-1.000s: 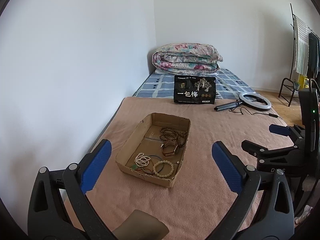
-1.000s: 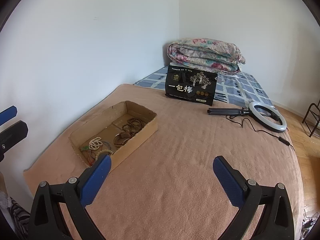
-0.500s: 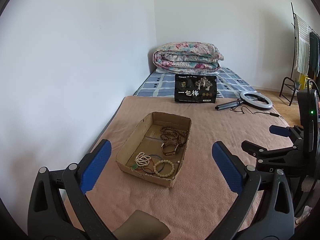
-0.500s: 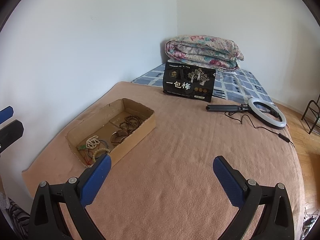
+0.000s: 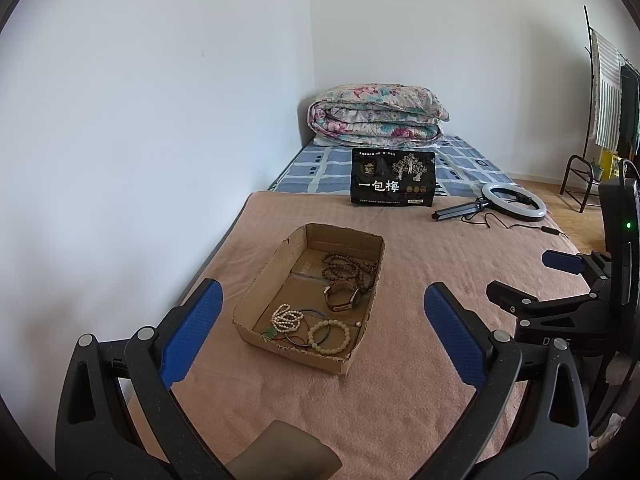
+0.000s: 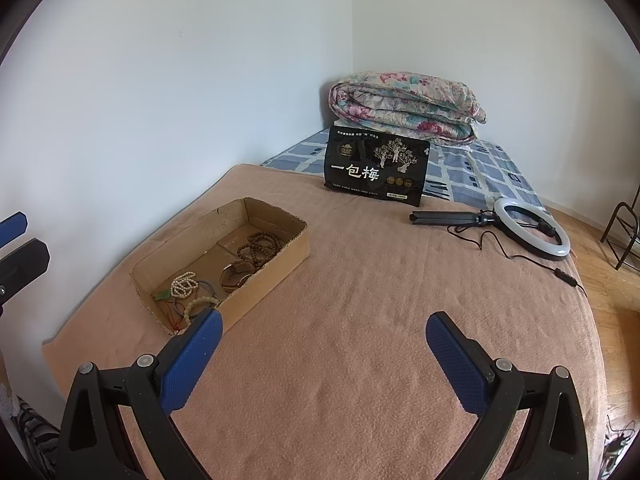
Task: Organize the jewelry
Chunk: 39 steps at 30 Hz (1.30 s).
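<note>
A shallow cardboard tray (image 5: 260, 285) (image 6: 280, 276) lies on the pink blanket. Inside are a dark wooden bead string (image 5: 347, 266) (image 6: 259, 245), a brown watch (image 5: 341, 297) (image 6: 236, 276), a white pearl string (image 5: 285, 317) (image 6: 183, 283), a pale bead bracelet (image 5: 329, 332) (image 6: 200, 305) and thin blue bangles (image 5: 310, 320). My left gripper (image 5: 322, 324) is open and empty, above the tray's near end. My right gripper (image 6: 323, 354) is open and empty, to the right of the tray; it also shows in the left wrist view (image 5: 560, 280).
A black snack bag (image 5: 393, 182) (image 6: 376, 170) stands at the blanket's far edge. A ring light on a folded tripod (image 5: 512, 202) (image 6: 532, 232) with its cable lies at the far right. A folded floral quilt (image 5: 376, 116) (image 6: 404, 108) sits by the wall. A clothes rack (image 5: 604, 92) stands right.
Both grippers have moved slightly; the tray sits a little farther up in the left wrist view and more to the left in the right wrist view. Both stay open.
</note>
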### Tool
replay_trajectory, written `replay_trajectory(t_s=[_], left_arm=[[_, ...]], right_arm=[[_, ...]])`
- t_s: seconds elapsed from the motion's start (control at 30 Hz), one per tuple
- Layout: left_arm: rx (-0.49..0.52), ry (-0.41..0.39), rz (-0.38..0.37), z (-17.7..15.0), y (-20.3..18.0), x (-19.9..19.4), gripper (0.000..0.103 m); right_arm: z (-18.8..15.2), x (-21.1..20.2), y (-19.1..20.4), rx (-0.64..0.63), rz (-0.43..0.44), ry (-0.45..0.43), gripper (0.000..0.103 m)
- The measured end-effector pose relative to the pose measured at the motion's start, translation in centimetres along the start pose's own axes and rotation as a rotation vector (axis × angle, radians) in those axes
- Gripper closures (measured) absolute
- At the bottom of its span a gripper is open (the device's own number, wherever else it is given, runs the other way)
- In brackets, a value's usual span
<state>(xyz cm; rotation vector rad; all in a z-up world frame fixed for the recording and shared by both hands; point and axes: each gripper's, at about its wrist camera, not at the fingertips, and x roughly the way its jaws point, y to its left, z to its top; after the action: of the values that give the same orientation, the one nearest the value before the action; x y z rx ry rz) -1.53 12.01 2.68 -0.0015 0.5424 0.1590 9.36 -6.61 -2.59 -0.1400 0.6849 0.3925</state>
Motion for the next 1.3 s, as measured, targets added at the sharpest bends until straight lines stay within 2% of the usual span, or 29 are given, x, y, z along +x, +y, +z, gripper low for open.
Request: replay_trajectory(t_s=[1.3], left_arm=[[0.006,-0.005,0.012,0.01,0.12,0.14,0.001]], right_arm=[[-0.41,-0.01,-0.56,0.019,-0.003,0.013,0.000]])
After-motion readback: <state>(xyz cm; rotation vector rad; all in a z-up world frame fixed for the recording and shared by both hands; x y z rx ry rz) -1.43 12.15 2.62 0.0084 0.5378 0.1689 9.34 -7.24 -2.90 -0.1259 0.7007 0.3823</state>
